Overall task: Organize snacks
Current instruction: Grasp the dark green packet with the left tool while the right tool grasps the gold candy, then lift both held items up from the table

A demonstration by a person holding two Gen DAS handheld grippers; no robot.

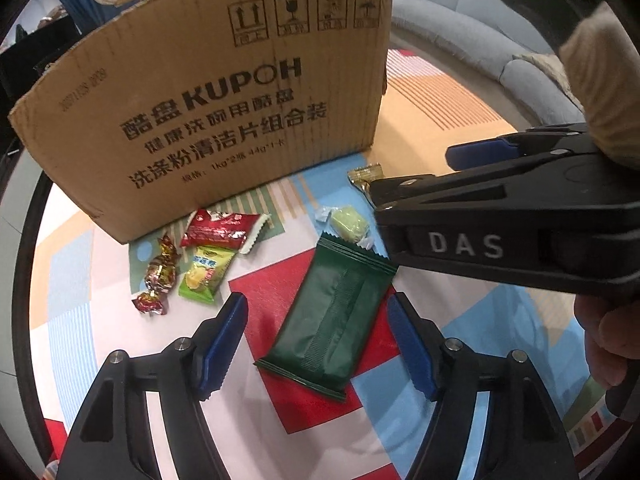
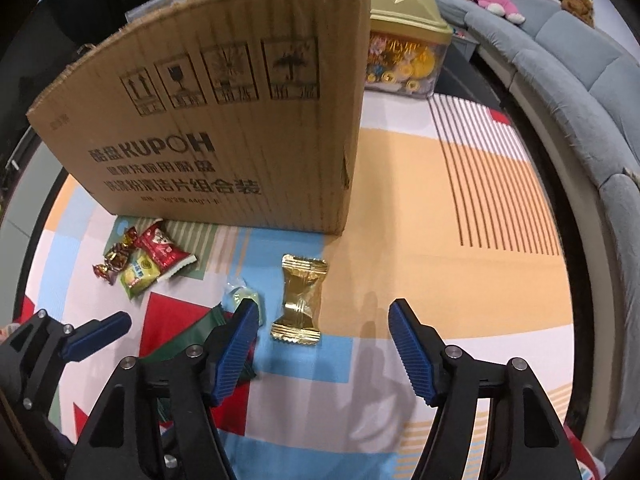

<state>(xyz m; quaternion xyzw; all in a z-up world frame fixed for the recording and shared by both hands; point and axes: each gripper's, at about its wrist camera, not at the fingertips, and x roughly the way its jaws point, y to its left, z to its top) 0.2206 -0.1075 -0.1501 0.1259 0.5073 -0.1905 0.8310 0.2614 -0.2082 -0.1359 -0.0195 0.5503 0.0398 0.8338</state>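
Straddling the green packet (image 1: 334, 316), left gripper (image 1: 316, 340) is standing part open, holding nothing; packet's long axis is running ahead toward the cardboard box (image 1: 208, 108). Right gripper (image 2: 320, 344), also empty, is nearing the gold candy (image 2: 300, 300).

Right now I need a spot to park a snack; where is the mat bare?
Free: the orange patch right of the brown cardboard box and gold-wrapped candy, toward the grey sofa. Crowded: in front of the box, around the red packet, light green packet and dark green wrapper.
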